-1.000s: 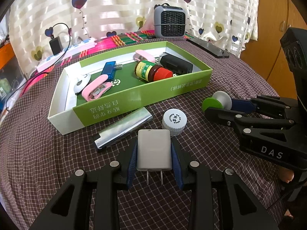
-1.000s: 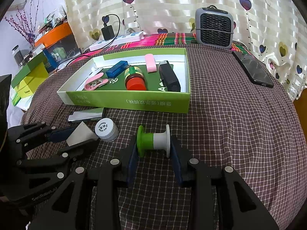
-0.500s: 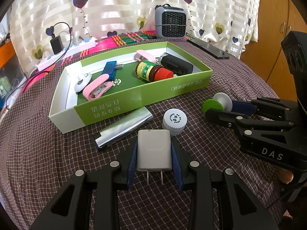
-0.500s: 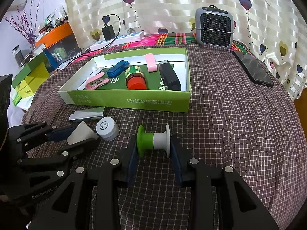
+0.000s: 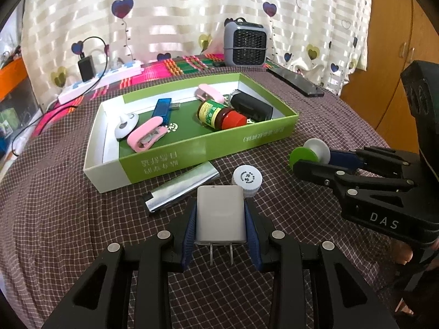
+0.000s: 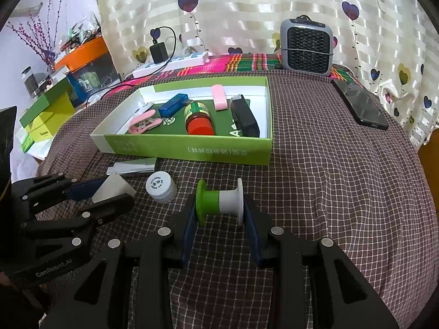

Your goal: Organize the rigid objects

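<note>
My left gripper (image 5: pixel 221 216) is shut on a white plug adapter (image 5: pixel 220 213), prongs toward the camera, just above the checked cloth. In the right wrist view the same adapter (image 6: pixel 114 189) shows at the left. My right gripper (image 6: pixel 219 204) is shut on a green and white spool (image 6: pixel 219 202); the left wrist view has that spool (image 5: pixel 310 153) at the right. A white bottle cap (image 5: pixel 247 178) and a silver flat bar (image 5: pixel 181 190) lie in front of the green box (image 5: pixel 208 148). The box holds a red-capped jar (image 5: pixel 219 115), a blue stick, pink items and a black block.
A grey heater (image 6: pixel 306 48) stands at the back. A black phone (image 6: pixel 359 107) lies at the right edge of the table. A power strip (image 5: pixel 101 83) with a black charger sits at the back left. Green and yellow boxes (image 6: pixel 46 118) stand off the table's left side.
The left wrist view has shifted slightly, with the box and bar a little farther forward. Both grips are unchanged.
</note>
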